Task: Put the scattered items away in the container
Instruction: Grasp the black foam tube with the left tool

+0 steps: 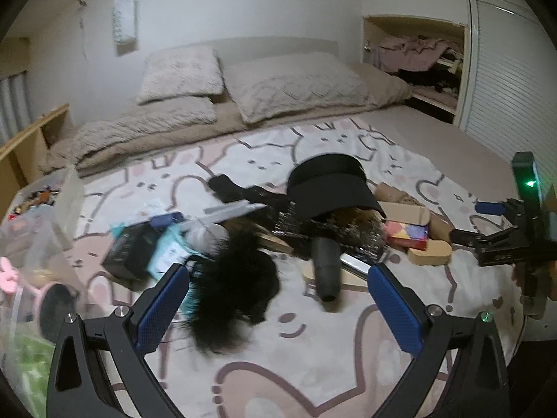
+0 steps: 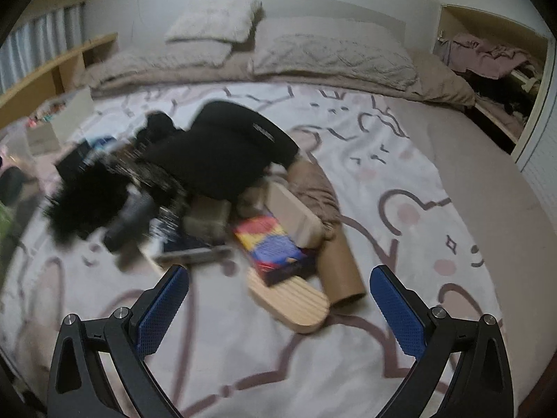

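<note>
Left gripper (image 1: 278, 299) spread empty above possibly feathery black tuft (image 1: 233, 292), right gripper (image 2: 278, 299) spread empty

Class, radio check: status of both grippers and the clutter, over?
Left gripper open, empty. Right gripper open, empty. Items piled on blanket; black hat on top. Container far left.

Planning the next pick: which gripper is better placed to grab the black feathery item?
Left. The left gripper is open with the black feathery item right between its fingers. The right gripper, also open, faces the wooden board.
</note>
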Available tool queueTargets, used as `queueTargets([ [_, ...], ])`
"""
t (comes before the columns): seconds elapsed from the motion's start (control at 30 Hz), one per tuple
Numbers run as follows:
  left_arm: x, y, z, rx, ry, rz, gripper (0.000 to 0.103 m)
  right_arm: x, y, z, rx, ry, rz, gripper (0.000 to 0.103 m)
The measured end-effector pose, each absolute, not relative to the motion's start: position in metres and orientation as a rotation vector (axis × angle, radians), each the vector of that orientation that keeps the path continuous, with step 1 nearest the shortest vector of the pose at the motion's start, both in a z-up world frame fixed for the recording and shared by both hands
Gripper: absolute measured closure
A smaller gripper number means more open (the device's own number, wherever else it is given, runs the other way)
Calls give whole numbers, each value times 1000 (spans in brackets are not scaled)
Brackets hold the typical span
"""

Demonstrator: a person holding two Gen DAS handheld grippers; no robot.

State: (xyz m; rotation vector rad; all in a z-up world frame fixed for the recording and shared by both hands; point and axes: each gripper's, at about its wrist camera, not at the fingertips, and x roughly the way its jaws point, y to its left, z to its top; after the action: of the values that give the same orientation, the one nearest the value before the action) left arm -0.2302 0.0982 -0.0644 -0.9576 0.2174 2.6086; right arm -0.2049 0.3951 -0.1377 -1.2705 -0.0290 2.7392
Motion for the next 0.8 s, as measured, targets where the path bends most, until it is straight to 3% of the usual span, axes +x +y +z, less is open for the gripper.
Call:
queueTargets([
  [0.47,-252,153,-132,-1100,224,2424,1,-210,470,-184,-1343,97,2526,0],
  [0.5,-253,156,-136,-1104,229,2417,2,-209,471,-186,-1346,108,2525,0],
  [0.57,-255,162,-146,-1116,226,2402,15,-207,470,-188,-1355,121,2527,0],
  [0.7,-265,161,-168,-1157,107,2382,24,-202,461,-194,-1393,161,2552,0],
  [0.8,-269,165,-183,-1186,117,2377,32,-201,450,-201,-1450,175,2567,0],
])
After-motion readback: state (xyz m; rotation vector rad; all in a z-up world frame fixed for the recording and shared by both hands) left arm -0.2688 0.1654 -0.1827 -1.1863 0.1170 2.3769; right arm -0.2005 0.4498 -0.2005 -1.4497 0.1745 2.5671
